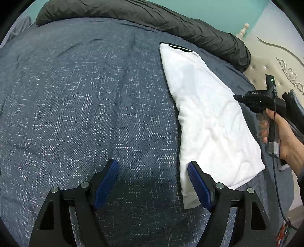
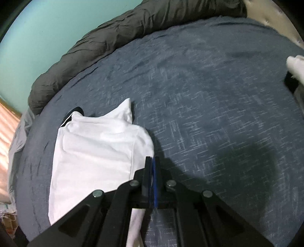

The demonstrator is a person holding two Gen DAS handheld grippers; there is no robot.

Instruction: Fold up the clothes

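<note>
A white garment (image 1: 205,114) with a black, white-striped trim at its far end (image 1: 176,46) lies folded into a long strip on the blue patterned bedspread (image 1: 85,95). My left gripper (image 1: 153,171) hangs open over the bedspread, with its right finger above the strip's near left corner and nothing between the jaws. A hand (image 1: 286,140) holds my right gripper (image 1: 236,97) at the strip's right edge. In the right wrist view the right gripper (image 2: 151,159) is shut, its tips pinching the right edge of the white garment (image 2: 95,148), which bulges up there.
A rolled dark grey duvet (image 1: 152,17) runs along the bed's far side under a teal wall. A cream padded headboard (image 1: 275,62) stands at the right. Something white (image 2: 296,64) lies at the right rim of the right wrist view. Open bedspread (image 2: 209,95) stretches right of the garment.
</note>
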